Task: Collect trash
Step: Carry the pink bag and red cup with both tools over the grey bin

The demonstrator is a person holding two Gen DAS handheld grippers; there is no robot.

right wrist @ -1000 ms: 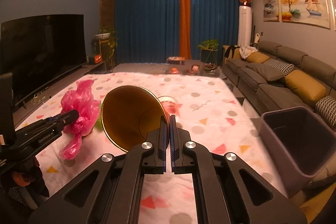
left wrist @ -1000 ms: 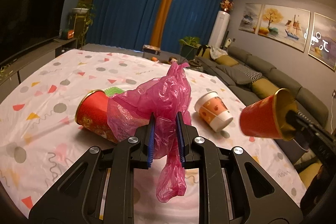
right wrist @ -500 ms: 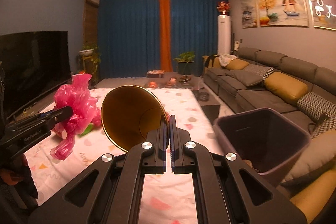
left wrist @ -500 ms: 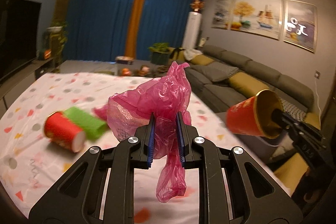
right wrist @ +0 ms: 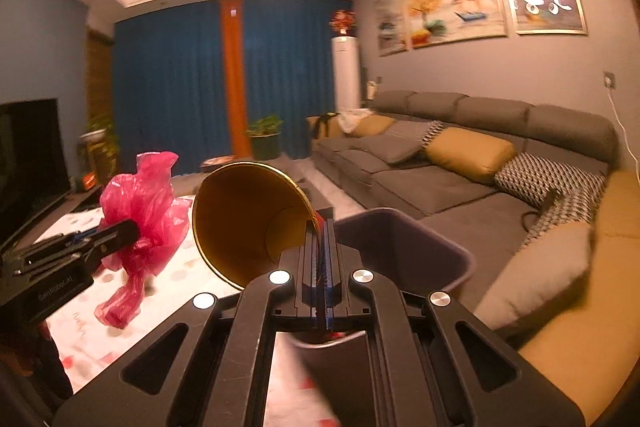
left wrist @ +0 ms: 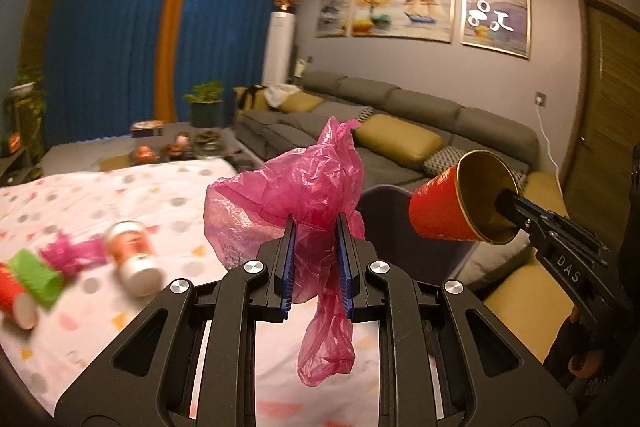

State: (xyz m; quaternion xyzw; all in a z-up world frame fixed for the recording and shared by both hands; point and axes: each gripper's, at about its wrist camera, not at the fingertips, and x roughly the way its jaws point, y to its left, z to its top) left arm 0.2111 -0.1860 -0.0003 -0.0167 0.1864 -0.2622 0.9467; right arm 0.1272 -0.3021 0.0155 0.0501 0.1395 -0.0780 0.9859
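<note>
Left wrist view: the left claw (left wrist: 316, 263) pinches a crumpled pink plastic bag (left wrist: 296, 195) near the dark bin (left wrist: 384, 211), while a paper cup (left wrist: 132, 259) and other scraps remain on the patterned tabletop (left wrist: 80, 195)

Right wrist view: the right claw (right wrist: 319, 267), fully closed, grips a red paper cup's rim (right wrist: 252, 223) just beside the bin (right wrist: 404, 247), nothing dropped yet

- A white spotted cloth (left wrist: 192, 195) covers the surface.
- On it lie a toppled white cup (left wrist: 134, 259), pink scraps (left wrist: 70, 257), a green roll (left wrist: 36, 277) and a red cup (left wrist: 14, 297).
</note>
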